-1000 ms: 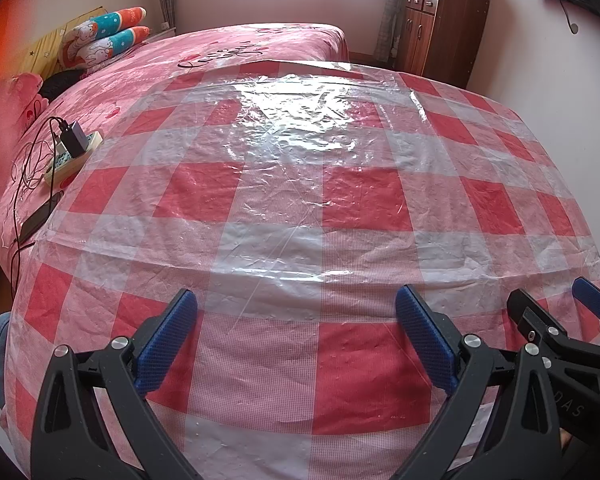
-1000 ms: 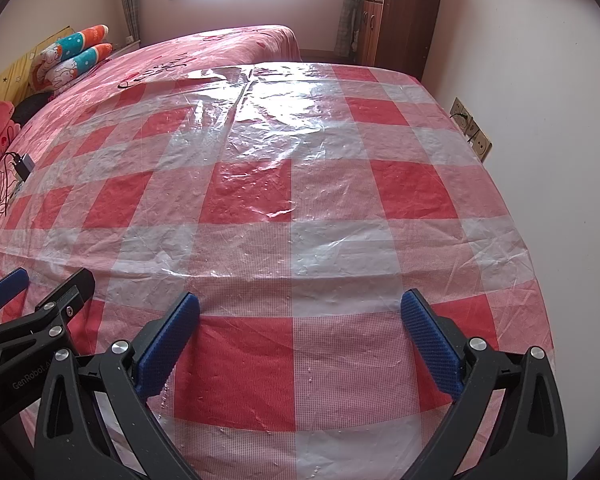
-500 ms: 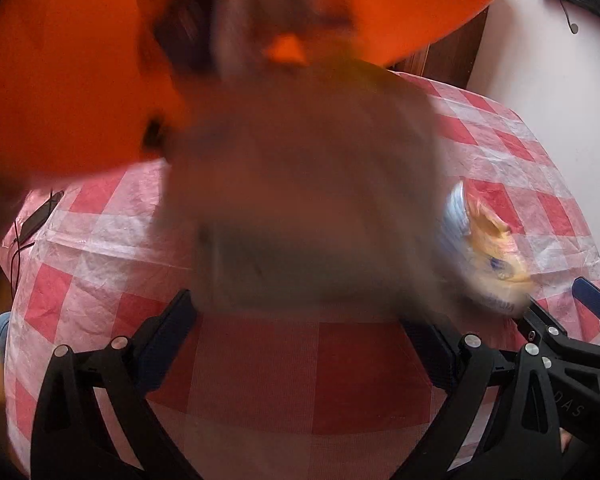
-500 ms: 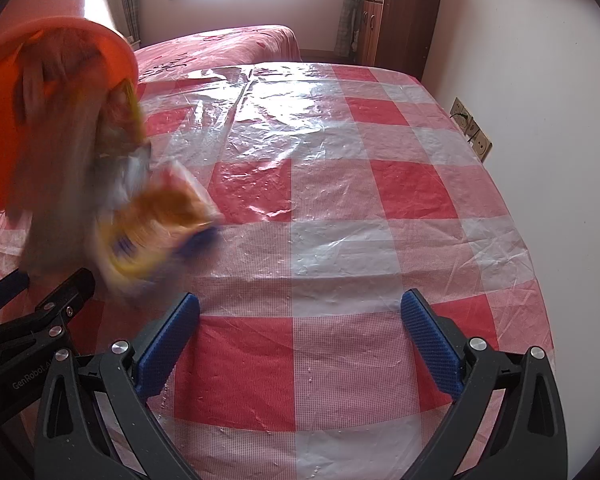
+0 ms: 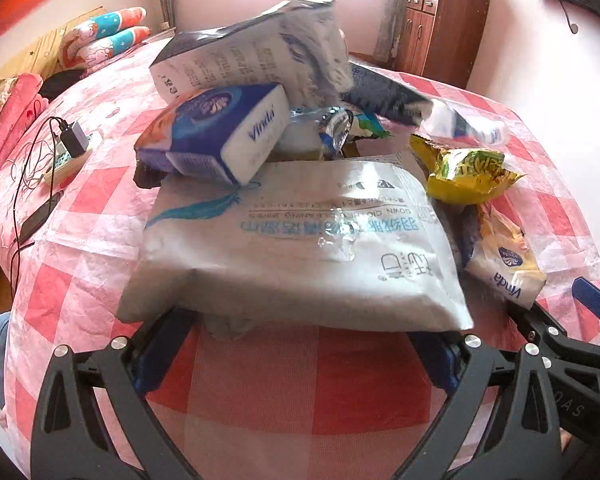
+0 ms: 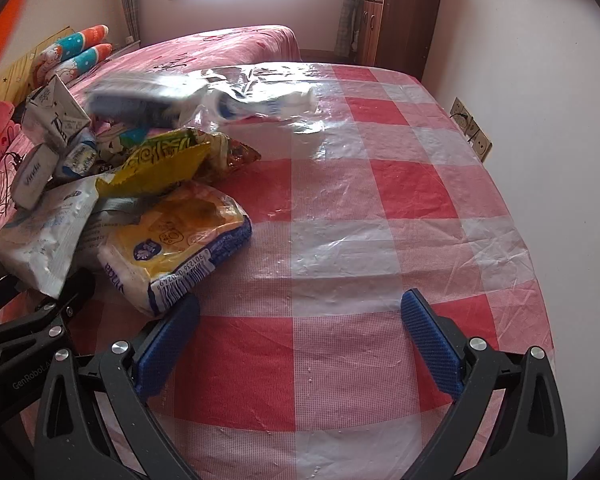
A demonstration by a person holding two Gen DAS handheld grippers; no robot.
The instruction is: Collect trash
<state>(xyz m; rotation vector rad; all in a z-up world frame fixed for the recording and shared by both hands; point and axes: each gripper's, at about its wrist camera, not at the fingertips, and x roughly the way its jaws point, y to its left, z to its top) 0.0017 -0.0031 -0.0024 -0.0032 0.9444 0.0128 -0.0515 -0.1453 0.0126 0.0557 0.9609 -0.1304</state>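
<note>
Trash lay in a loose heap on the red-and-white checked tablecloth (image 6: 380,208), toward the table's left side. The biggest piece, a large white wipes pouch (image 5: 300,248) with blue print, sprawled at the front of the heap in the left wrist view, its near edge covering the tips of the left gripper (image 5: 296,354). On its far left corner rested a blue Vinda tissue pack (image 5: 216,136), tilted, and behind that stood a crumpled white printed bag (image 5: 268,52). To the right sat a yellow snack wrapper (image 5: 466,172) and, nearer, a yellow Vinda tissue pack (image 6: 172,252) lying flat on the cloth just ahead of the right gripper's left fingertip (image 6: 168,344). A dark package (image 5: 384,96) and a white-and-blue wrapper (image 6: 268,106) at the back of the heap were smeared by motion blur.

The left gripper's jaws stood wide apart with nothing between them; the pouch merely overlapped their tips. The right gripper (image 6: 300,336) was likewise spread wide and empty over bare cloth, right of the heap.

Beyond the table lay a pink bed (image 6: 228,46) with patterned pillows (image 5: 108,36), a charger and power strip (image 5: 70,148) on its edge, and a brown wooden cabinet (image 5: 440,28) by the far wall.
</note>
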